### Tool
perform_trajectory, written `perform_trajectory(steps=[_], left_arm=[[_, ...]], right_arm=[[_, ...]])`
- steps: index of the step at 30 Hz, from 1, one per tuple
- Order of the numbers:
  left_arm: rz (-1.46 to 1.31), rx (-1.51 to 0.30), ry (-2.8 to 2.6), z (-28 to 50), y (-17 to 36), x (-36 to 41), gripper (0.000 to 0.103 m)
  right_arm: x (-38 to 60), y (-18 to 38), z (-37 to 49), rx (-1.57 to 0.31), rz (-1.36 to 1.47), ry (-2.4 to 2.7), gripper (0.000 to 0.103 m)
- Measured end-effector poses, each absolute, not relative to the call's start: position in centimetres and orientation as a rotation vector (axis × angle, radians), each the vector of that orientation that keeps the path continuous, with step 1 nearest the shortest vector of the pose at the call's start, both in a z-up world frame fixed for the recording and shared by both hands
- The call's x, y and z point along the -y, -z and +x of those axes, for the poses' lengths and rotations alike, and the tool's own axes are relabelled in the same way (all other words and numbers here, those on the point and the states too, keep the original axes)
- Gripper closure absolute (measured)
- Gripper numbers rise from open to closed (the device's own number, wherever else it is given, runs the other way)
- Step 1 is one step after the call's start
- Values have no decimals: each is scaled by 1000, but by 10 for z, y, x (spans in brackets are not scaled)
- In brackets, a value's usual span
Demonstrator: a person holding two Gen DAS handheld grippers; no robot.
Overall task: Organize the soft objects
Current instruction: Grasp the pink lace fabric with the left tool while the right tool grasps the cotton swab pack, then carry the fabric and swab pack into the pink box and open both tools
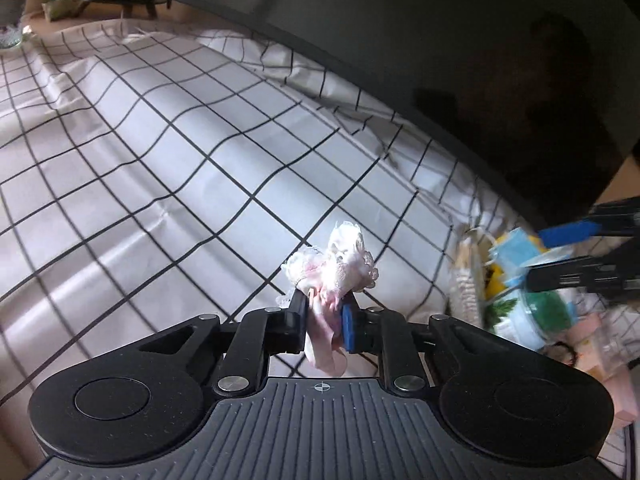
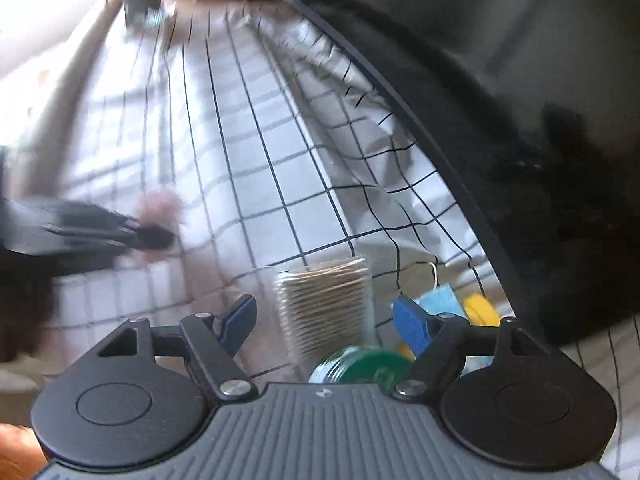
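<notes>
The checked cloth [image 1: 160,160] fills most of both views, white with a black grid, creased along the upper right where it meets a dark curved panel [image 1: 480,60]. Clutter pile [image 1: 520,300] sits at the right edge of the left-wrist view: a ribbed beige stack [image 2: 324,308], a light blue mask [image 2: 440,300], something yellow [image 2: 478,308], a green-capped round item [image 2: 368,364]; all blurred, identities uncertain. My left gripper [image 1: 325,316] is clenched on a small pink lacy cloth [image 1: 340,264]: the frilled bunch stands up above the fingertips, a plain tail hangs below between them. The item's long axis runs roughly along my pointing line, away from the camera. My right gripper [image 2: 324,320] has its jaws spread wide with nothing pressed between them; the ribbed stack and green cap lie directly ahead of it in the lower centre of its view, close in. In the left-wrist view that gripper enters from the right edge, over the pile. Judgement: right hand is the nearer one to the pile and aligned for the next pick; left hand, holding the cloth, faces open cloth to the upper left, well apart from the pile, the likely place to set it down.
</notes>
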State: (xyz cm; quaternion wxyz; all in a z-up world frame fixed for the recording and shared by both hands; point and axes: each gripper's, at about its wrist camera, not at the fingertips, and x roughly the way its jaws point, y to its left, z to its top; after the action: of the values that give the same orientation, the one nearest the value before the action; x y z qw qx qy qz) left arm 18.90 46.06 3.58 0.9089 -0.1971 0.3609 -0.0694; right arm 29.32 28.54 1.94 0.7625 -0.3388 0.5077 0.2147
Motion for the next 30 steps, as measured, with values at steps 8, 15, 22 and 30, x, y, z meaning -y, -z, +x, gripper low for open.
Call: perform_trajectory(steps=[8, 15, 22, 30], left_arm=[[-420, -727, 148, 170, -46, -474, 83], [-431, -750, 123, 166, -42, -478, 83], [-394, -734, 124, 179, -56, -471, 83], [-237, -746, 91, 207, -93, -447, 83]], right_arm=[[-286, 30, 332, -1261, -755, -476, 27], [-287, 50, 349, -1349, -749, -513, 16], [-284, 25, 344, -1308, -630, -542, 29], [-298, -47, 313, -1167, -572, -577, 29]])
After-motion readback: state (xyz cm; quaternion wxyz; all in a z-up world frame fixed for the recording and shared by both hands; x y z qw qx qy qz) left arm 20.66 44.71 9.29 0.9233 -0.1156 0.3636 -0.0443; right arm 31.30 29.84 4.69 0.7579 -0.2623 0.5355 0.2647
